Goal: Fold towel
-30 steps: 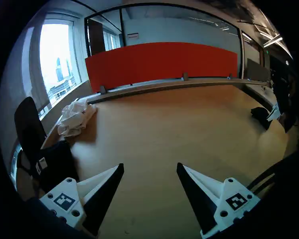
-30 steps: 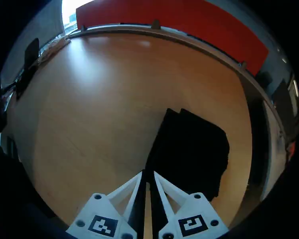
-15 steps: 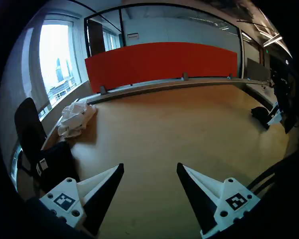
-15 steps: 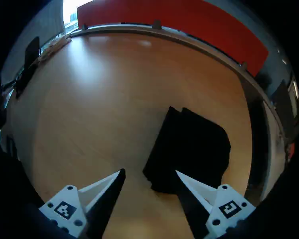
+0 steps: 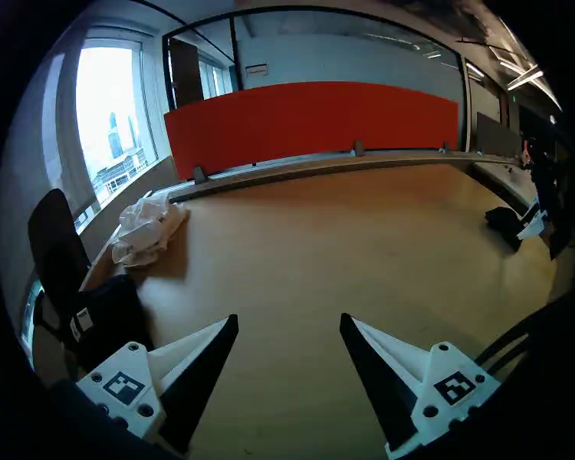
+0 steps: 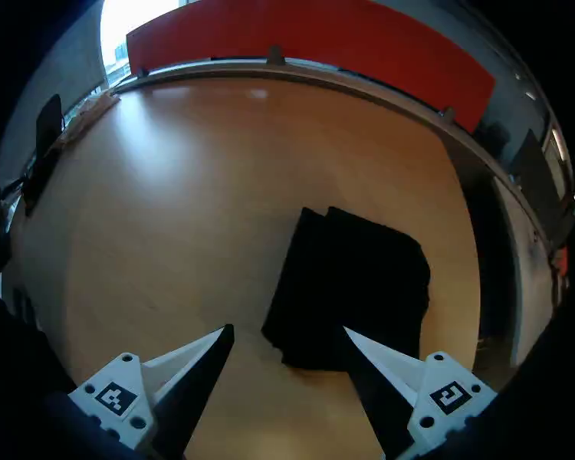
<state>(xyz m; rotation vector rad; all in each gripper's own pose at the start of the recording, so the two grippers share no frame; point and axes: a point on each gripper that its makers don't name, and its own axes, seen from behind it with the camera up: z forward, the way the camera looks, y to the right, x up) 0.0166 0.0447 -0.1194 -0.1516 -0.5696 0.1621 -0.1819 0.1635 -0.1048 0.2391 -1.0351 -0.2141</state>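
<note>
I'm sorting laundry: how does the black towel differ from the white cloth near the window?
The black towel lies flat, folded into a rough rectangle; the white cloth sits crumpled in a heap. The black towel lies just before the right gripper; the white cloth sits off by the window. Both rest on the wooden table.

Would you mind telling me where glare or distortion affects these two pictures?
Left gripper view: the window is largely washed out, and the red divider bows from fisheye distortion. Right gripper view: pale glare lies on the table; the black towel shows almost no detail.
</note>
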